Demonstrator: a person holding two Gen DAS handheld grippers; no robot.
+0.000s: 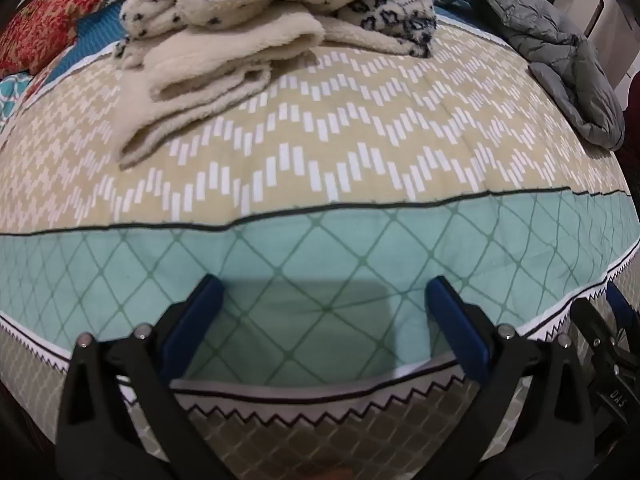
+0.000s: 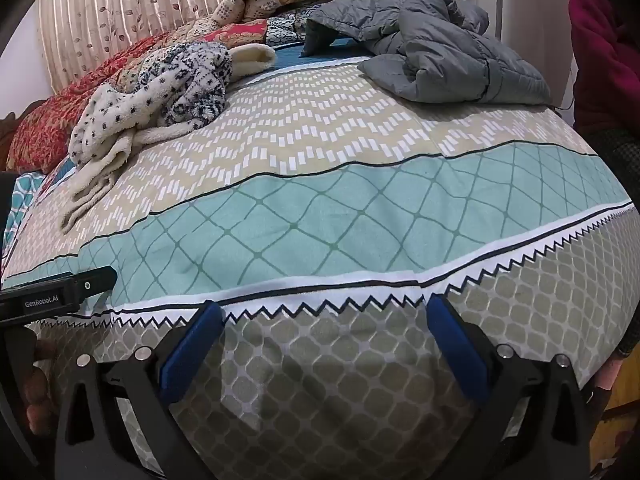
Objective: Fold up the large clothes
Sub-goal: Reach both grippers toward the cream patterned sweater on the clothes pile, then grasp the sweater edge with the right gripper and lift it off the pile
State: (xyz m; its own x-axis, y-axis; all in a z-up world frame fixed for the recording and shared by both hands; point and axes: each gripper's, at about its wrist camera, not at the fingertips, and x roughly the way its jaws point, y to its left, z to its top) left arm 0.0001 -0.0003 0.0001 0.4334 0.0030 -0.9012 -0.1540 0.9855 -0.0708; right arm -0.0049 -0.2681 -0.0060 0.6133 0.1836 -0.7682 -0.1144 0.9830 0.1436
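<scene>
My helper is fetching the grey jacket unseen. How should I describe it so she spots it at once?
On the bed with the beige zigzag-patterned cover, look to the far right side. The crumpled grey quilted puffer jacket lies there, smooth and plain, unlike the fluffy cream fleece garment with dark spots on the left.

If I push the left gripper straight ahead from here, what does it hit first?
The left gripper, open and empty, hangs low over the bedspread. Going straight on, it likely skims that bare cover first, then meets the cream fleece garment, which lies left of centre. Depth is unclear.

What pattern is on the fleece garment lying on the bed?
Cream fleece garment with dark navy spots and motifs; clearest in the left wrist view.
</scene>
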